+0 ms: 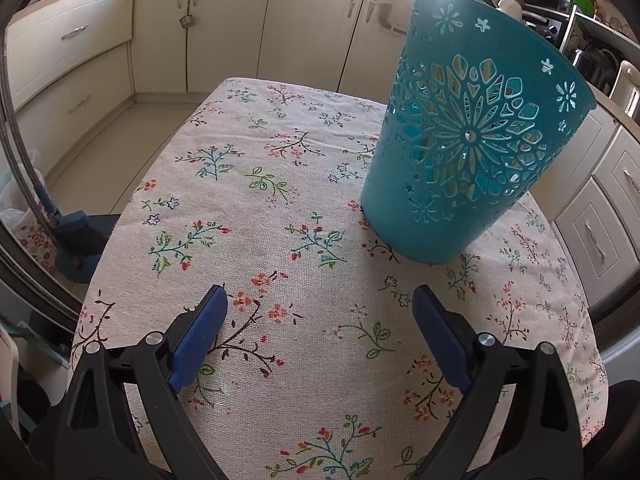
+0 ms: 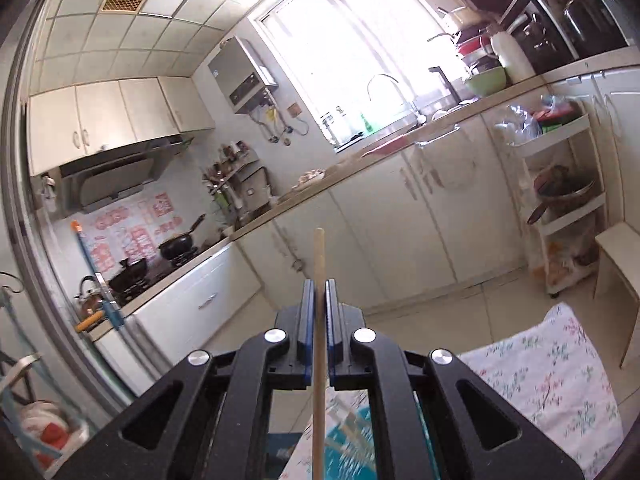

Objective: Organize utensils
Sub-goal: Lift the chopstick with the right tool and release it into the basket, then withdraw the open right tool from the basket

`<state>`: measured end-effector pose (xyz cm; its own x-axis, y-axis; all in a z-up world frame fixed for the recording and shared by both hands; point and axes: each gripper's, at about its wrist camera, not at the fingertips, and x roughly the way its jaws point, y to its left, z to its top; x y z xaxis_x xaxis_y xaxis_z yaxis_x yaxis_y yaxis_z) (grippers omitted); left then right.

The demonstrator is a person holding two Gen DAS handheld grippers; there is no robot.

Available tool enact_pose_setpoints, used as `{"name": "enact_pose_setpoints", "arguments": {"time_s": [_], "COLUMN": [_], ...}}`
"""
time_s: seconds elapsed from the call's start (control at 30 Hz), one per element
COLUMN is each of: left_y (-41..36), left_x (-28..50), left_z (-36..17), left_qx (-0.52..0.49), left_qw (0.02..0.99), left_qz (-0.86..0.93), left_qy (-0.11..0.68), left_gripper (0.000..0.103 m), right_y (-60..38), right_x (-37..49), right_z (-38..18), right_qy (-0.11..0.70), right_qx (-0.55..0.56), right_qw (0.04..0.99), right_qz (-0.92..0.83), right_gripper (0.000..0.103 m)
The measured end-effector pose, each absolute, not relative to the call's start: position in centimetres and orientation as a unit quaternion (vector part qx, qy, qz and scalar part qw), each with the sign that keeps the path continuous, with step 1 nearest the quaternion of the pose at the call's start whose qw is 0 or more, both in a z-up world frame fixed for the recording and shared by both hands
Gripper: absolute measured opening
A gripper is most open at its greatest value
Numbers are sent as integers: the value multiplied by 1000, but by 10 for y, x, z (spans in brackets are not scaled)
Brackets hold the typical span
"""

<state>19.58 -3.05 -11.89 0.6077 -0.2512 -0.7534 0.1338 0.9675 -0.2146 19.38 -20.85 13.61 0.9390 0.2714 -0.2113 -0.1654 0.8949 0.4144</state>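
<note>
Wooden chopstick [image 2: 319, 264] is clamped in your right hand-held gripper [image 2: 319, 300], raised above the teal basket [image 1: 472, 140] near the tabletop's [image 1: 280, 208] far right edge; lower it in tip-down, left hand-held gripper [image 1: 320, 332] wide open, empty.

No readable text, labels or numbers anywhere.

The tablecloth [image 1: 280, 208] is coarse, matt woven cloth. The teal basket [image 1: 472, 152] looks smooth plastic. The chopstick [image 2: 319, 264] looks pale matt wood.
</note>
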Motion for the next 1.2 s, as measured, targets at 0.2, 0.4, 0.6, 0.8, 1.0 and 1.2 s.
{"name": "enact_pose_setpoints", "arguments": {"time_s": [0.2, 0.4, 0.6, 0.8, 1.0, 1.2], "left_y": [-32, -33, -31, -28, -29, -29], "left_x": [193, 194, 197, 198, 196, 197], "left_z": [-118, -118, -120, -121, -120, -121], "left_qx": [-65, -64, -71, -74, -70, -69], "left_qw": [895, 895, 893, 892, 893, 892], "left_qz": [-115, -114, -108, -102, -97, -89], "left_qy": [425, 427, 431, 434, 434, 439], "left_gripper": [90, 90, 90, 91, 92, 93], "right_y": [-209, -201, -189, -205, -217, -232], "right_x": [218, 214, 185, 117, 67, 78], "right_z": [95, 73, 75, 71, 6, -39], "right_qy": [179, 215, 233, 238, 309, 400], "right_qx": [180, 140, 86, 80, 32, 55], "right_qw": [965, 964, 963, 964, 950, 914], "right_qz": [67, 76, 106, 88, 29, -27], "right_gripper": [6, 6, 7, 41, 51, 55]}}
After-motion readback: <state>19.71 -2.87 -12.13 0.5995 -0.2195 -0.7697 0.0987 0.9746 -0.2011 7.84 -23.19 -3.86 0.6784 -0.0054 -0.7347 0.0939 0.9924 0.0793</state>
